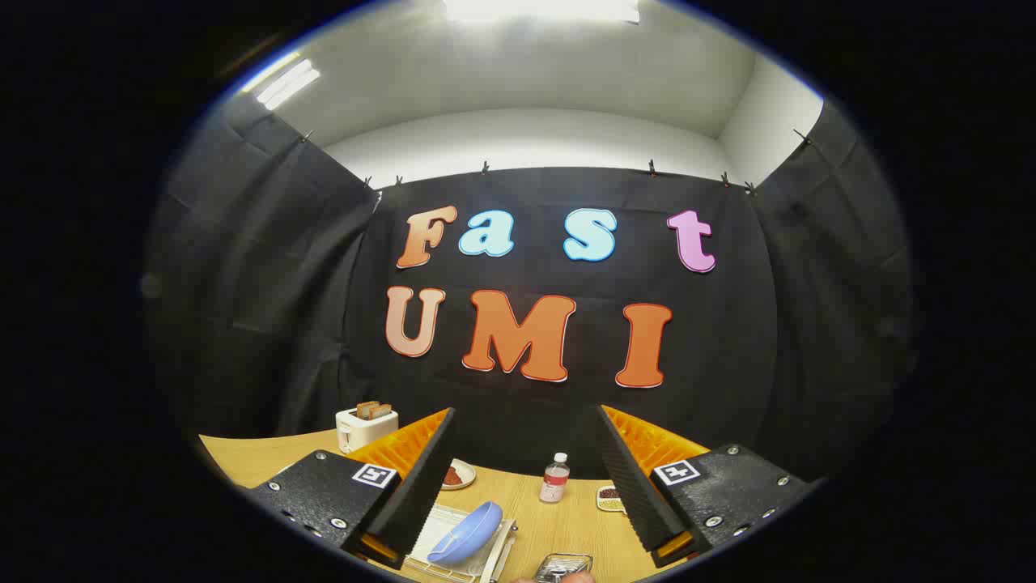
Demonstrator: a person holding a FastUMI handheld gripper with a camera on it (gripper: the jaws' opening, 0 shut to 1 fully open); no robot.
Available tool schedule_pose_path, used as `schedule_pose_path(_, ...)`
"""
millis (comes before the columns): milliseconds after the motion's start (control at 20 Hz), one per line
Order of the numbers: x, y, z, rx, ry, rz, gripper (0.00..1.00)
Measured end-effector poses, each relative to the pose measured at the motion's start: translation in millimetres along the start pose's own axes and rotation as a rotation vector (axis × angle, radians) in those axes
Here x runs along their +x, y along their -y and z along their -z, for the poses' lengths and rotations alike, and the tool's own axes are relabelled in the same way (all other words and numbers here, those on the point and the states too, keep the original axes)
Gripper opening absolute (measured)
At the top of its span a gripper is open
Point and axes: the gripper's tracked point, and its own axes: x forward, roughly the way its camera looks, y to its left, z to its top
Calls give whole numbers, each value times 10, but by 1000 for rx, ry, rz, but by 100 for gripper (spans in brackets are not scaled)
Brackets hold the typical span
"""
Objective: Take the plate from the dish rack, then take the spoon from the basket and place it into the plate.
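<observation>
Plate (467,534) btwn open claw (526,478) fingers

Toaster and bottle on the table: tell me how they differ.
The toaster is a white boxy appliance with brown slices sticking out of its top; the bottle is slim, clear, white-capped and carries a pink label. The toaster stands beyond one finger of the open hand-held gripper, near the wall; the bottle shows in the gap between the fingers, farther out on the table. Both stand upright on the wooden top, untouched.
</observation>
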Motion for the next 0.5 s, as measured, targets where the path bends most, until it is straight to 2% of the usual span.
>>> schedule_pose_path(500,-21,14,6,8,-4,-4,99)
